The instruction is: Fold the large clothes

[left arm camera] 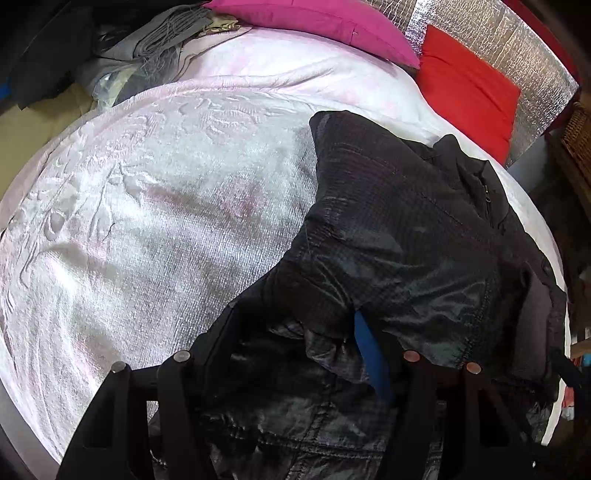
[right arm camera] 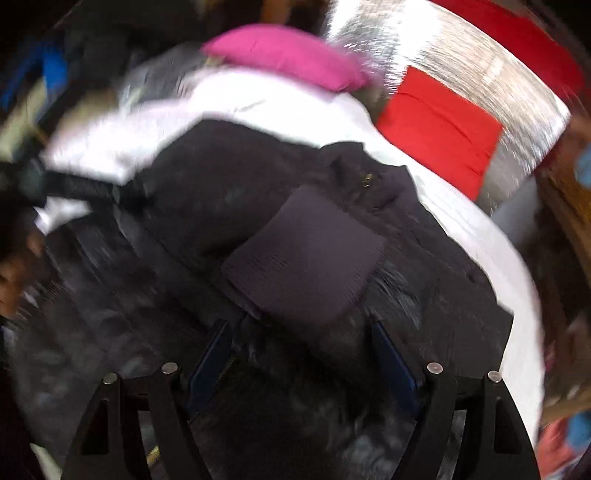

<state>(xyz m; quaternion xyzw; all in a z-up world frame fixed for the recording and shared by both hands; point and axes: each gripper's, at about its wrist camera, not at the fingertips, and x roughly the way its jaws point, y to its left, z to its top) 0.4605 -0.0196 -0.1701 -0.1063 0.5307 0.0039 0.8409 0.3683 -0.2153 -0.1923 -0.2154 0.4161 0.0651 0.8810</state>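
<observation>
- Black jacket point(left arm camera: 399, 229) spread over the right half of a bed with a white, pink-tinged blanket point(left arm camera: 155, 206); shiny quilted lining turned up in the left wrist view.
- One dark sleeve or flap folded back toward the top of the bed, its end lying on the blanket.
- Left gripper point(left arm camera: 295, 354) tilted down over the near edge of the jacket, fingers set fairly wide with bunched lining filling the gap; blue pad of one finger point(left arm camera: 369, 354) showing against the fabric, the other buried; cannot tell whether pinching the cloth or merely pushed into it.
- Right gripper point(right arm camera: 299, 350) above the jacket's outer side, near a ribbed cuff point(right arm camera: 306, 254); view smeared by motion.
- Right fingers spread wide, blue pads point(right arm camera: 395, 365) visible on both sides, dark fabric between them, no clear pinch.
- Pink pillow point(left arm camera: 317, 26) and red pillow point(left arm camera: 469, 96) at the head of the bed, against a silvery quilted panel point(left arm camera: 491, 33).
- Heap of grey and dark clothes point(left arm camera: 147, 48) at the far left corner.
</observation>
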